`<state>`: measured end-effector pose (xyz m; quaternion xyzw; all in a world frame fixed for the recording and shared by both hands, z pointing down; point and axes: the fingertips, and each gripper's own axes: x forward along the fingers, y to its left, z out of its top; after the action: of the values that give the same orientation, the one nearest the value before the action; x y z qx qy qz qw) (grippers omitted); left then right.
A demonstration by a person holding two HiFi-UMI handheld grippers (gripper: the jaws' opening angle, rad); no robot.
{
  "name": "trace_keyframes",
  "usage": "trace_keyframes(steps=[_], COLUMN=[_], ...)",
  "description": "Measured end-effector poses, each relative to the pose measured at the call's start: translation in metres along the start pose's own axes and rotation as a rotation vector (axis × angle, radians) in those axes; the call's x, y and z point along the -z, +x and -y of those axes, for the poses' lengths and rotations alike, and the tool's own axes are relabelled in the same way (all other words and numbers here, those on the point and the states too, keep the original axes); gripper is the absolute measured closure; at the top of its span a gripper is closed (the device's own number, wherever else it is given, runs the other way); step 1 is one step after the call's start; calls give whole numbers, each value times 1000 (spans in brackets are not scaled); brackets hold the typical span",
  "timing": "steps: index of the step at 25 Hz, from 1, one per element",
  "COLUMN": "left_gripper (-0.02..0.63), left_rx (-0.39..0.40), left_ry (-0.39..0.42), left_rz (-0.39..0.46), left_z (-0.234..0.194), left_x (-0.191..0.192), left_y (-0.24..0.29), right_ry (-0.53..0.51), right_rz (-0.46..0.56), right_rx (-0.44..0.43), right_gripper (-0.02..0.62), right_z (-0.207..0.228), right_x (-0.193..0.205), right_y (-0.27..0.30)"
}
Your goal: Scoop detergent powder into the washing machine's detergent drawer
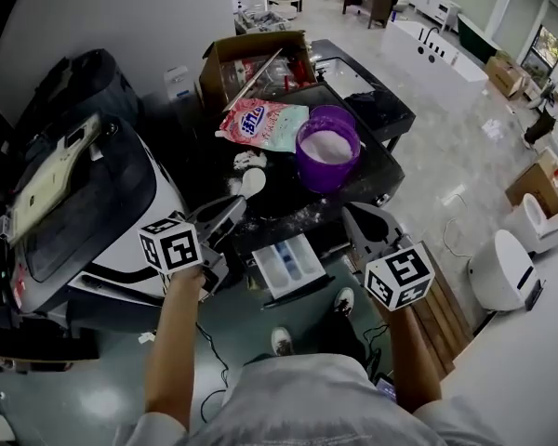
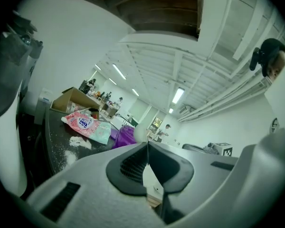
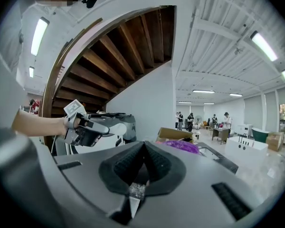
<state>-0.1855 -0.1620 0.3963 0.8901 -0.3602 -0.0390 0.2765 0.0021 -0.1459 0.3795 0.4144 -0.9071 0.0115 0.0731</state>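
Observation:
The purple tub (image 1: 327, 151) of white detergent powder stands on the black washer top (image 1: 288, 207); it also shows in the left gripper view (image 2: 125, 137) and the right gripper view (image 3: 178, 145). The detergent drawer (image 1: 284, 266) is pulled out below the top's front edge. My left gripper (image 1: 234, 210) (image 2: 148, 148) is shut on the handle of a white scoop (image 1: 252, 183) (image 2: 140, 131), held over the top, left of the tub. My right gripper (image 1: 361, 214) (image 3: 143, 146) is shut on nothing, right of the drawer.
A pink and green detergent bag (image 1: 265, 124) (image 2: 88, 125) lies behind the tub, with spilled powder (image 1: 251, 161) near it. An open cardboard box (image 1: 256, 63) stands further back. A second machine (image 1: 84, 212) is at the left, a wooden pallet (image 1: 442, 314) at the right.

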Motion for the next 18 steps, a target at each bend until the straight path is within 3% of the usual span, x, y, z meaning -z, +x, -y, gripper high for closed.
trace_keyframes(steps=[9, 14, 18], left_gripper=[592, 591, 591], left_rx=[-41, -30, -71], left_ry=[-44, -71, -54], left_rz=[-72, -89, -154], left_z=[-9, -12, -22], left_x=[88, 121, 151], left_y=[-16, -19, -19], right_ry=[18, 35, 49], right_rz=[-82, -129, -168], right_rx=[-76, -84, -81], right_gripper=[591, 591, 591], right_z=[-40, -46, -48], right_x=[47, 73, 93], right_y=[16, 14, 13])
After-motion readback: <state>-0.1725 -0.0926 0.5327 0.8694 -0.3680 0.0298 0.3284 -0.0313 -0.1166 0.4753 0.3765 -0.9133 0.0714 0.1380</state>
